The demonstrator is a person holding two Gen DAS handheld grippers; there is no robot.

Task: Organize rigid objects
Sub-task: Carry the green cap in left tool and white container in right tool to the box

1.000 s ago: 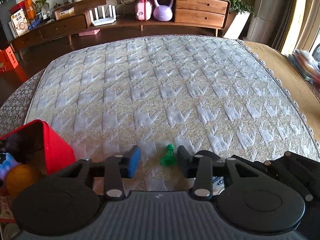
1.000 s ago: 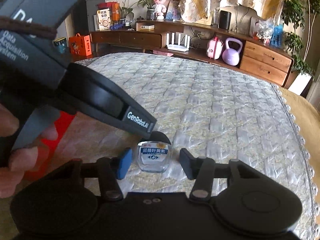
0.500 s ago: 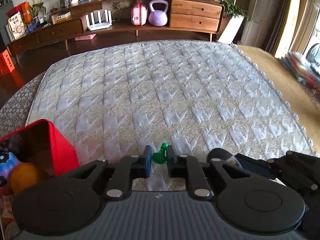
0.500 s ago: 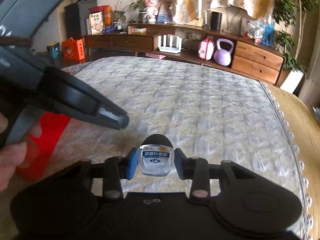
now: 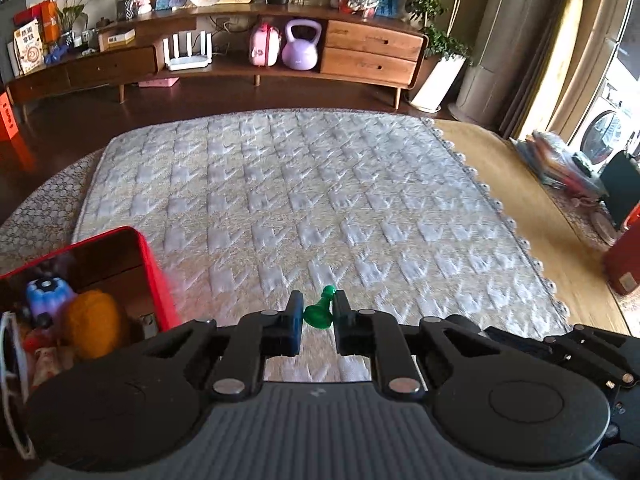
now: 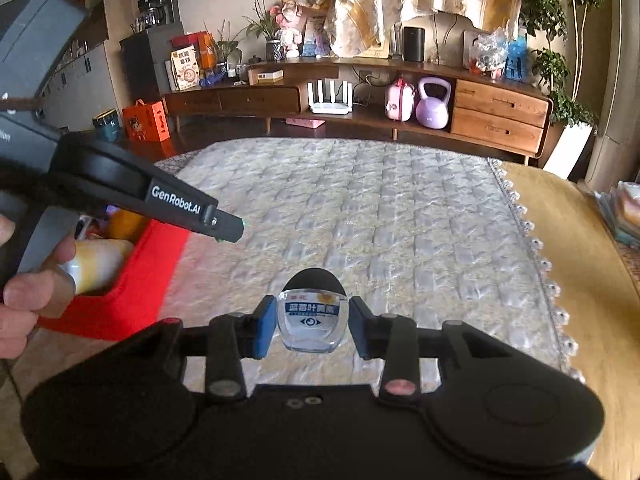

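My left gripper is shut on a small green pawn-shaped piece and holds it above the quilted mat. It also shows from the side in the right wrist view. My right gripper is shut on a small clear bottle with a black cap and blue-and-white label, lifted off the mat. A red box with several toys inside stands at the lower left; it also shows in the right wrist view.
The box holds an orange ball and a blue toy. A wooden sideboard with a purple kettlebell stands beyond the mat. A yellow rug lies to the right.
Both grippers closed: the left on the green piece, the right on the bottle. Both have since lifted their objects off the mat, and the views have tilted up.
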